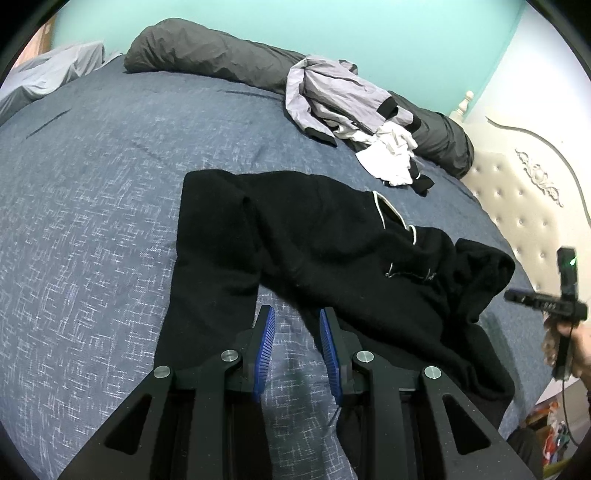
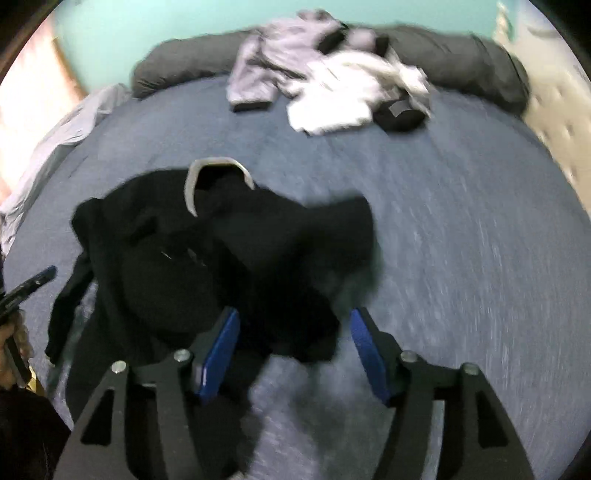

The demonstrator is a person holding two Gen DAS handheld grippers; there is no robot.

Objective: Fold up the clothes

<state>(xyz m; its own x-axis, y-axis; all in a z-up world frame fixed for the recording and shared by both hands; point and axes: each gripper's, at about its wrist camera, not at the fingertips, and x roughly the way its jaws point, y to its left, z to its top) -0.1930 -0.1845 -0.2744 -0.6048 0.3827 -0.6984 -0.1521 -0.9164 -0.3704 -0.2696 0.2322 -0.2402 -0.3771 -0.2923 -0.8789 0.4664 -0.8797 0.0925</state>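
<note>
A black garment [image 1: 325, 243] lies spread on the blue bed cover [image 1: 92, 206], rumpled rather than flat, with a pale-edged neckline [image 2: 218, 177] showing towards the far side. One long black part runs down towards the near edge of the bed, and a bunched fold sits at its right end, near the padded cream headboard [image 1: 528, 206].

The left hand-held gripper [image 1: 297, 325] hangs over the near part of the garment with its blue pads a modest way apart. Between them is only bed cover; the black cloth lies just beside each finger, the long part to the left and the main body to the right. Nothing is pinched there.

The right hand-held gripper [image 2: 293, 332] is spread wide and grasps nothing. Its view is smeared with motion. The garment's lower edge lies just ahead of and partly between its fingers, but the pads stand clear of the cloth. In the left wrist view this gripper appears at the right edge, held in a hand [image 1: 576, 347] off the side of the bed.

Farther back, a heap of other clothes [image 1: 351, 110], grey, white and black, lies against a long dark grey bolster [image 1: 207, 55] along the turquoise wall [image 1: 332, 26], well apart from the black garment.
</note>
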